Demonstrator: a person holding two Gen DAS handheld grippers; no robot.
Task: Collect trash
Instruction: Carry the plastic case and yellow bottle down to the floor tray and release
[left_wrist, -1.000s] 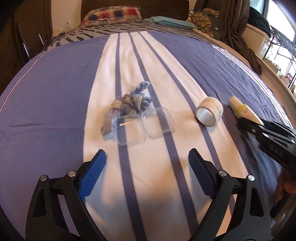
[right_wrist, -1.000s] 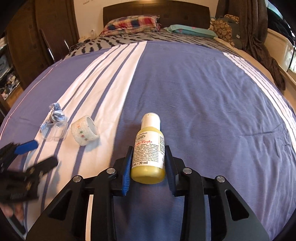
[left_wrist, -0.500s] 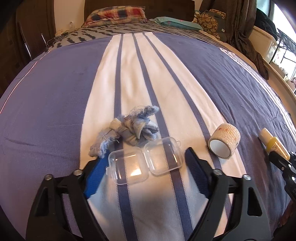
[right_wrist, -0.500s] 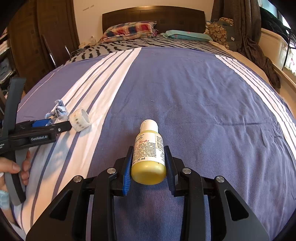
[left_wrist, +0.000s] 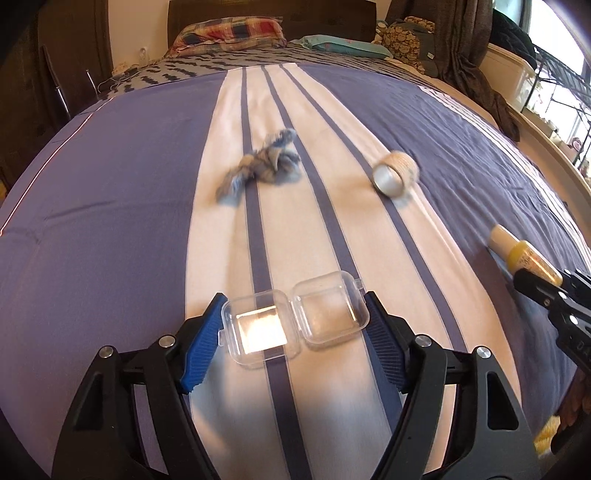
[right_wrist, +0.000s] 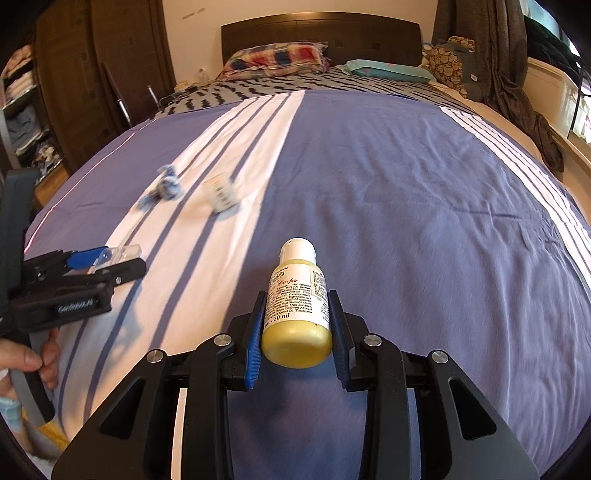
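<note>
My left gripper clasped an open clear plastic case near the bed's foot edge. My right gripper clenched a yellow lotion bottle. Farther toward the headboard lay a crumpled blue rag and tape roll, nothing blocking them.

Striped bed (dark headboard)
</note>
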